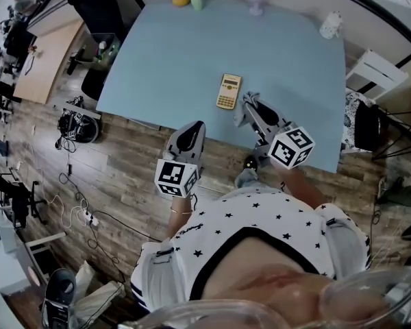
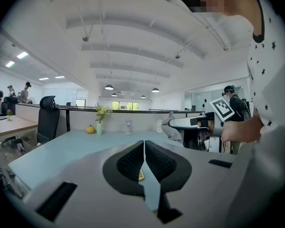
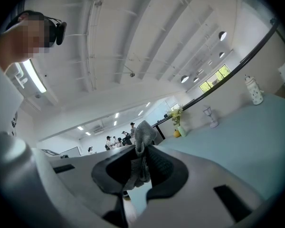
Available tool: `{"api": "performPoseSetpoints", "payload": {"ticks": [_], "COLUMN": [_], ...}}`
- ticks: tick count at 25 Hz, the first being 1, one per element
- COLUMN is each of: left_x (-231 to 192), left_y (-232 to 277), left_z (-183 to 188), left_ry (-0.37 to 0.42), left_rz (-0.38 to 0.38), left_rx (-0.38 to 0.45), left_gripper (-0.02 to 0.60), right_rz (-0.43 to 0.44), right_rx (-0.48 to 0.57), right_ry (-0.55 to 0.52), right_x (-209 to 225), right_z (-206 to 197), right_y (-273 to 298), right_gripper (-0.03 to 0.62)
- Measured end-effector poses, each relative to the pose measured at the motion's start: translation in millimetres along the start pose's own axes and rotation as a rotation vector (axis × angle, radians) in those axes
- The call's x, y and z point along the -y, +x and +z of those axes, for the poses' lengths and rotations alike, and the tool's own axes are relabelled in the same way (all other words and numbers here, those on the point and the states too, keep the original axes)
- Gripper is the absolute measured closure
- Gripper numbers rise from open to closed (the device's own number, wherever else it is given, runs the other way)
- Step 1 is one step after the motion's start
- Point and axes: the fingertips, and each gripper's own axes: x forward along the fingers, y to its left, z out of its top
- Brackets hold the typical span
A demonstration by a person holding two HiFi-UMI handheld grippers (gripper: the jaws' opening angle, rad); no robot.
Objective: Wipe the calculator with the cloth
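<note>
A pale blue table (image 1: 164, 53) is taking up the middle of an open office with a wood floor. In the head view the calculator (image 1: 229, 91) is lying on the table toward its front edge, its long axis running away from the person with a slight tilt. The right gripper (image 1: 259, 115) is hovering just beside the calculator, to its right and a little nearer the person. The cloth (image 1: 242, 112) is hanging off this gripper's tip near the calculator's lower right corner. The left gripper (image 1: 190, 138) is sitting back at the table's front edge, so the right one is nearer. In the left gripper view the jaws are pressing together with nothing between them. A yellowish sliver, probably the calculator, is showing ahead through the gap low between the pads. In the right gripper view the jaws are pinching the grey cloth, which is bunching up above the tips. The calculator is not showing there, so the wipe is likely calling for a short reach forward and left.
</note>
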Motion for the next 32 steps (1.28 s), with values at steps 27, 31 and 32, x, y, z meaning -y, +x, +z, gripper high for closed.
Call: {"api": "performPoseSetpoints", "payload": {"ticks": [27,31,32], "left_x": [-60.5,-77.4,-80.7], "left_y": [82.0,103.6,108.6], "left_z": [26.1,43.1,45.1], "left_ry": [0.017,0.041,0.047], "left_rz": [-0.070,-0.138,-0.157], "left_rx": [0.003,0.021,0.021], "left_gripper": [0.551,0.551,0.551], "right_rz": [-0.150,-0.222,-0.241], "right_rx": [-0.005,0.011,0.016], "right_ry": [0.074,0.065,0.064], "right_x": [81.3,93.4,96.7], "right_z": [5.8,9.4,9.9], "right_y": [58.7,69.6,72.2], "right_gripper": [0.539,0.539,0.539]}}
